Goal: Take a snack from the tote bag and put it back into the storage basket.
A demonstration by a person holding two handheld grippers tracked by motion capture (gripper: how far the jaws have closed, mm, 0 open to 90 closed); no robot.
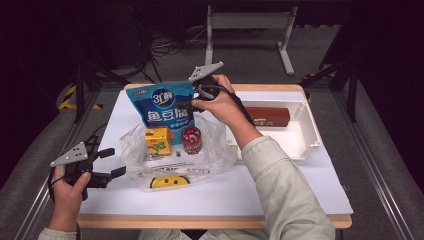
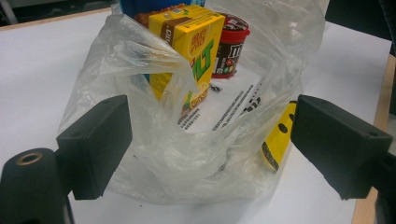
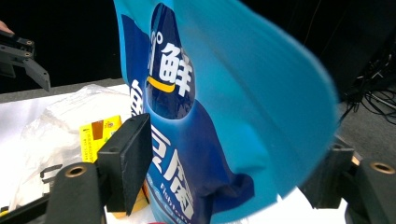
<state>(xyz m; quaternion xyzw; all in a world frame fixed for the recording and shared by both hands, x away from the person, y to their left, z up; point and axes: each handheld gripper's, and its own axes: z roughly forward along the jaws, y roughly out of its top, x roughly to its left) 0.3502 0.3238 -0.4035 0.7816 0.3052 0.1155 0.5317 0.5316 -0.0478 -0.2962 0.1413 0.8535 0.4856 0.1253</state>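
High view first: the right hand-held gripper (image 1: pixel 192 104) is reaching across the desk (image 1: pixel 280 192) to the blue snack pouch (image 1: pixel 162 107), which is standing upright at the far side of the clear plastic bag (image 1: pixel 210 150). Seen in the right gripper view, the pouch (image 3: pixel 210 116) is sitting between the two black jaws, one on each side of its lower part. They are standing wide, and I cannot tell whether the pads are actually pressing on the foil.

Just below and in front of that gripper, the yellow drink carton (image 1: pixel 158 140) and the small red tub (image 1: pixel 191 139) are standing side by side inside the bag, near the pouch's base. Off to the gripper's right side, well apart, a white tray (image 1: pixel 312 135) is holding a brown box (image 1: pixel 267 116).

The left hand-held gripper (image 1: pixel 116 162) is hovering at the near left edge of the bag — its jaws are spread and gripping nothing. In the left gripper view, the crumpled rim of the bag (image 2: pixel 154 140) is bulging up between the open jaws, with the carton (image 2: pixel 187 51) and the tub (image 2: pixel 229 45) beyond it, and a yellow smiley print (image 2: pixel 278 135) close to one jaw.
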